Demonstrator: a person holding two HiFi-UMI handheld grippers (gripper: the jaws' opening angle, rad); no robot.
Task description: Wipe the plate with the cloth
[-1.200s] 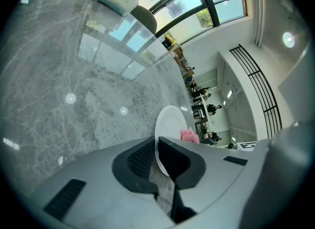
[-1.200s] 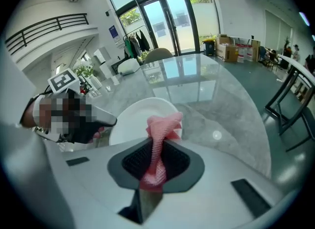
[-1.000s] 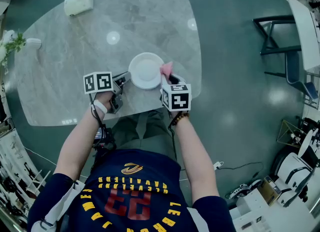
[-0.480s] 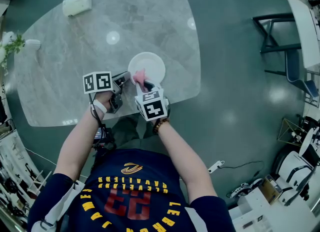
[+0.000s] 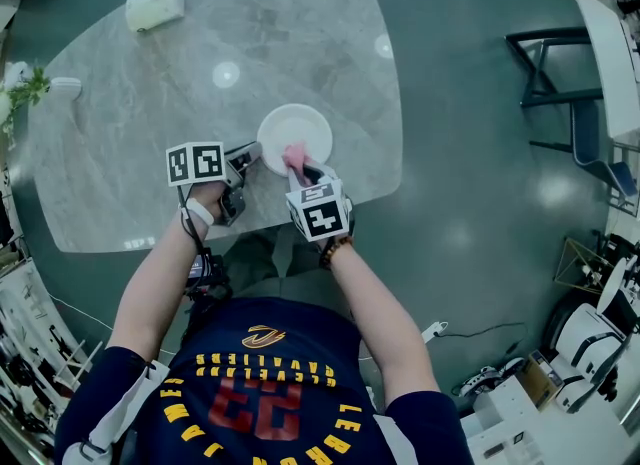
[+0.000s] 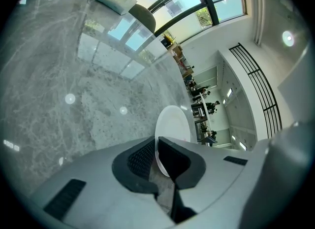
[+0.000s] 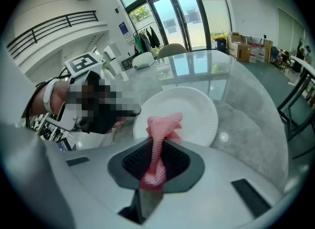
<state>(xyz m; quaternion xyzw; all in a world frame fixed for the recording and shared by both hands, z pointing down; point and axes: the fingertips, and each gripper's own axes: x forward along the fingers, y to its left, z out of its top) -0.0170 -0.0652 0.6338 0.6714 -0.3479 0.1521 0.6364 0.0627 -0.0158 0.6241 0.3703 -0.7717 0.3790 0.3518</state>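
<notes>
Head view, counts: one plate [image 5: 294,131], one cloth [image 5: 294,159], one left tongs [image 5: 250,156] and one right tongs [image 5: 302,174], with one marker cube [image 5: 195,164] on each. All sit at the near edge of one marble bench [image 5: 200,53]. One white box [image 5: 156,5] lies at the far end and one plant [image 5: 22,87] at the left edge.
Head view, writing: the person's dark shirt [image 5: 265,393] reads "23" in red and "CAVALIERS" in yellow, upside down from here.
Head view, plate: flat on the bench, with the left tongs at its left rim and the right tongs at its near rim.
Head view, cloth: pink and bunched, on the near part of the plate, sticking out of the tip of the right tongs.
Left gripper view, left tongs: closed on the plate's rim, the thin white edge running in between the two dark pads.
Left gripper view, plate: stretches away from the tongs over the bench; the white box is far off at the top.
Right gripper view, right tongs: clamped on the cloth, a strip of it running down between the pads.
Right gripper view, cloth: its free end is bunched and rests on the plate's near rim, just ahead of the tongs.
Right gripper view, plate: round and white, straight ahead; the left tongs meet its left rim.
Right gripper view, writing: a blue sign on the far wall is too small to read.
</notes>
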